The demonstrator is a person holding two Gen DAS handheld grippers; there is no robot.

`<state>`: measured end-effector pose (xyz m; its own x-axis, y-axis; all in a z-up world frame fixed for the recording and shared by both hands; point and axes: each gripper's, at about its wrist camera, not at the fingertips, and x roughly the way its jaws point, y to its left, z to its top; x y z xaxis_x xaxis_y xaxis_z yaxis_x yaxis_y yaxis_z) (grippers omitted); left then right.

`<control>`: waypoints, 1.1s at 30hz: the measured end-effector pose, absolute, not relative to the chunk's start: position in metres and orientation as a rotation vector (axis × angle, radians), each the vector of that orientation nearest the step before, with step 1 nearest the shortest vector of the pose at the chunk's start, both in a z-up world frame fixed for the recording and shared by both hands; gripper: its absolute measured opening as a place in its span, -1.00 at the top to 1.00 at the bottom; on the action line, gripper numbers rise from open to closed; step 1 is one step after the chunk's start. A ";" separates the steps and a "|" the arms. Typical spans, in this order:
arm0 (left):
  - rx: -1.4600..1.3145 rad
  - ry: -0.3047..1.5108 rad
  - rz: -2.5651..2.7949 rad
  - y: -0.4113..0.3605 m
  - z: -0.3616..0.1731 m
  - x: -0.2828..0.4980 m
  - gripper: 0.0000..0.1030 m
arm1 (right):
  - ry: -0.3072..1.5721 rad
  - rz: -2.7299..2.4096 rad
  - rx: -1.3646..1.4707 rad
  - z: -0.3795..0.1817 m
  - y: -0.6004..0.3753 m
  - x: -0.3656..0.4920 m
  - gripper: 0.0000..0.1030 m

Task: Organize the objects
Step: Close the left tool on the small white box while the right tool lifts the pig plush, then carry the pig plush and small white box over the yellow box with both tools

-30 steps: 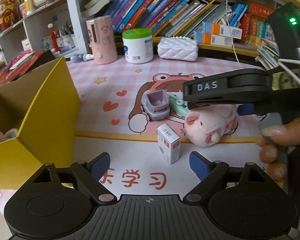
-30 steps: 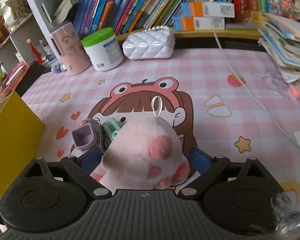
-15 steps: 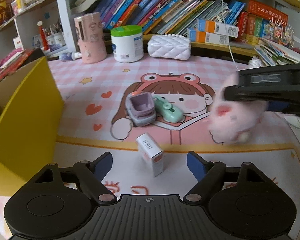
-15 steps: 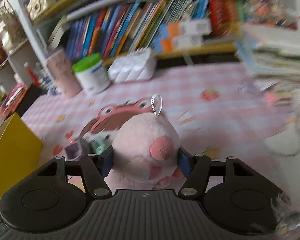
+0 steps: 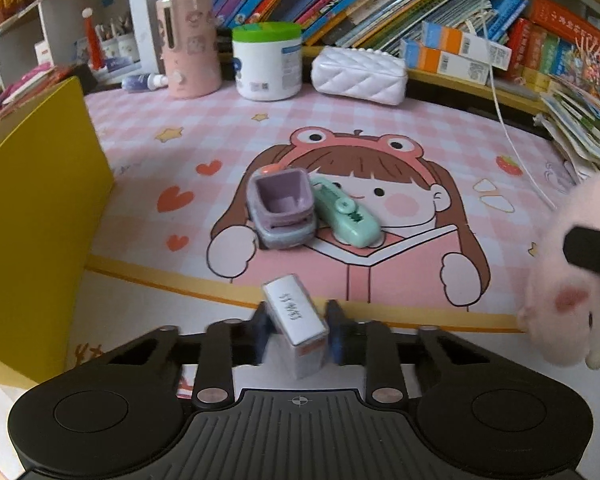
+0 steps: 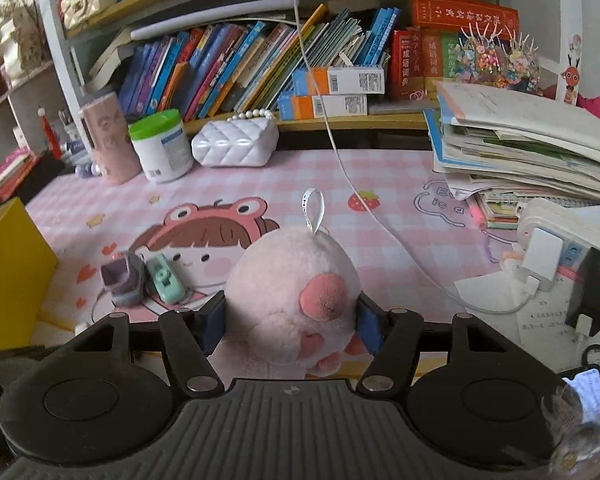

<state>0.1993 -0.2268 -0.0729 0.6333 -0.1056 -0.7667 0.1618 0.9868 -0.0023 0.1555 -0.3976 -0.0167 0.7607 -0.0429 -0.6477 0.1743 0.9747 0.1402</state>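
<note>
My left gripper (image 5: 298,330) has closed around a small white box (image 5: 298,326) that stands on the pink mat; its blue pads are blurred at the box's sides. My right gripper (image 6: 292,322) is shut on a pink plush pig (image 6: 296,280) and holds it above the mat; the pig also shows at the right edge of the left wrist view (image 5: 568,280). A purple toy car (image 5: 282,210) and a mint green toy (image 5: 346,212) lie side by side mid-mat. A yellow box (image 5: 40,208) stands at the left.
At the back stand a pink cup (image 5: 188,46), a white jar with a green lid (image 5: 268,60) and a white quilted purse (image 5: 360,74) below the bookshelf. A book stack (image 6: 528,140) and a power strip (image 6: 556,240) fill the right side. A white cable (image 6: 364,208) crosses the mat.
My left gripper moved forward and closed its fingers around the small white box. My right gripper closed on the plush pig, lifted it off the mat and carried it right.
</note>
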 end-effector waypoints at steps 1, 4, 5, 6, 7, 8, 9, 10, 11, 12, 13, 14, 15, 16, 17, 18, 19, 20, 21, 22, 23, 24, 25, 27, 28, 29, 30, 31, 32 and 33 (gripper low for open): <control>0.063 0.871 -0.155 -0.225 -0.072 0.199 0.74 | 0.701 -0.122 0.186 -0.017 -0.396 0.155 -0.21; 0.058 0.850 -0.159 -0.218 -0.066 0.194 0.74 | 0.711 -0.128 0.161 -0.018 -0.391 0.155 -0.21; 0.060 0.839 -0.163 -0.217 -0.064 0.192 0.74 | 0.713 -0.129 0.156 -0.019 -0.389 0.155 -0.21; 0.062 0.829 -0.169 -0.215 -0.061 0.189 0.74 | 0.717 -0.130 0.149 -0.019 -0.387 0.154 -0.21; 0.064 0.818 -0.174 -0.214 -0.058 0.187 0.74 | 0.721 -0.130 0.143 -0.020 -0.385 0.153 -0.21; 0.066 0.806 -0.179 -0.213 -0.054 0.184 0.74 | 0.728 -0.131 0.137 -0.020 -0.382 0.153 -0.21; 0.069 0.794 -0.185 -0.212 -0.050 0.181 0.74 | 0.733 -0.131 0.133 -0.021 -0.380 0.153 -0.21; 0.072 0.783 -0.189 -0.211 -0.047 0.178 0.74 | 0.738 -0.129 0.130 -0.021 -0.377 0.153 -0.21; 0.074 0.770 -0.194 -0.210 -0.042 0.174 0.74 | 0.743 -0.127 0.123 -0.022 -0.374 0.152 -0.21; 0.075 0.760 -0.200 -0.208 -0.039 0.171 0.74 | 0.745 -0.125 0.117 -0.022 -0.371 0.152 -0.21; 0.077 0.751 -0.205 -0.207 -0.036 0.168 0.74 | 0.746 -0.122 0.109 -0.022 -0.367 0.151 -0.21; 0.079 0.742 -0.210 -0.206 -0.033 0.164 0.74 | 0.747 -0.119 0.101 -0.022 -0.364 0.150 -0.21; 0.080 0.735 -0.213 -0.204 -0.031 0.161 0.74 | 0.747 -0.115 0.090 -0.021 -0.360 0.150 -0.21; 0.081 0.728 -0.216 -0.202 -0.029 0.158 0.74 | 0.747 -0.111 0.080 -0.021 -0.356 0.149 -0.21; 0.080 0.723 -0.218 -0.200 -0.027 0.154 0.74 | 0.747 -0.106 0.073 -0.020 -0.352 0.147 -0.21; 0.078 0.719 -0.220 -0.198 -0.025 0.151 0.74 | 0.748 -0.102 0.066 -0.020 -0.348 0.146 -0.21; 0.077 0.716 -0.221 -0.195 -0.024 0.148 0.74 | 0.749 -0.098 0.062 -0.019 -0.345 0.145 -0.21; 0.076 0.711 -0.221 -0.192 -0.023 0.145 0.74 | 0.750 -0.095 0.058 -0.019 -0.341 0.143 -0.21; 0.075 0.707 -0.219 -0.189 -0.022 0.142 0.74 | 0.751 -0.091 0.053 -0.018 -0.338 0.141 -0.21; 0.074 0.705 -0.216 -0.185 -0.021 0.139 0.74 | 0.750 -0.088 0.050 -0.018 -0.334 0.139 -0.21; 0.072 0.704 -0.214 -0.181 -0.021 0.136 0.74 | 0.750 -0.084 0.046 -0.017 -0.330 0.137 -0.21; 0.069 0.703 -0.212 -0.177 -0.021 0.133 0.74 | 0.749 -0.080 0.043 -0.016 -0.326 0.135 -0.21; 0.067 0.702 -0.209 -0.173 -0.020 0.130 0.74 | 0.748 -0.077 0.039 -0.015 -0.322 0.133 -0.21; 0.063 0.701 -0.205 -0.164 -0.020 0.123 0.74 | 0.746 -0.069 0.032 -0.014 -0.312 0.128 -0.21; 0.060 0.701 -0.203 -0.159 -0.020 0.119 0.74 | 0.746 -0.065 0.029 -0.013 -0.307 0.126 -0.21; 0.059 0.700 -0.202 -0.154 -0.019 0.116 0.74 | 0.746 -0.061 0.025 -0.013 -0.303 0.123 -0.21; 0.058 0.699 -0.201 -0.150 -0.019 0.112 0.74 | 0.747 -0.056 0.021 -0.012 -0.297 0.121 -0.21; 0.056 0.697 -0.199 -0.144 -0.018 0.108 0.74 | 0.747 -0.050 0.017 -0.012 -0.291 0.117 -0.21; 0.054 0.695 -0.196 -0.138 -0.018 0.104 0.74 | 0.746 -0.046 0.013 -0.011 -0.285 0.115 -0.21; 0.052 0.692 -0.193 -0.133 -0.017 0.100 0.74 | 0.746 -0.041 0.009 -0.011 -0.278 0.111 -0.21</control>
<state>0.0997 -0.1326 -0.0170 0.7529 -0.1592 -0.6386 0.1936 0.9809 -0.0162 0.1111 -0.2784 -0.0109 0.7338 -0.0344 -0.6784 0.0405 0.9992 -0.0069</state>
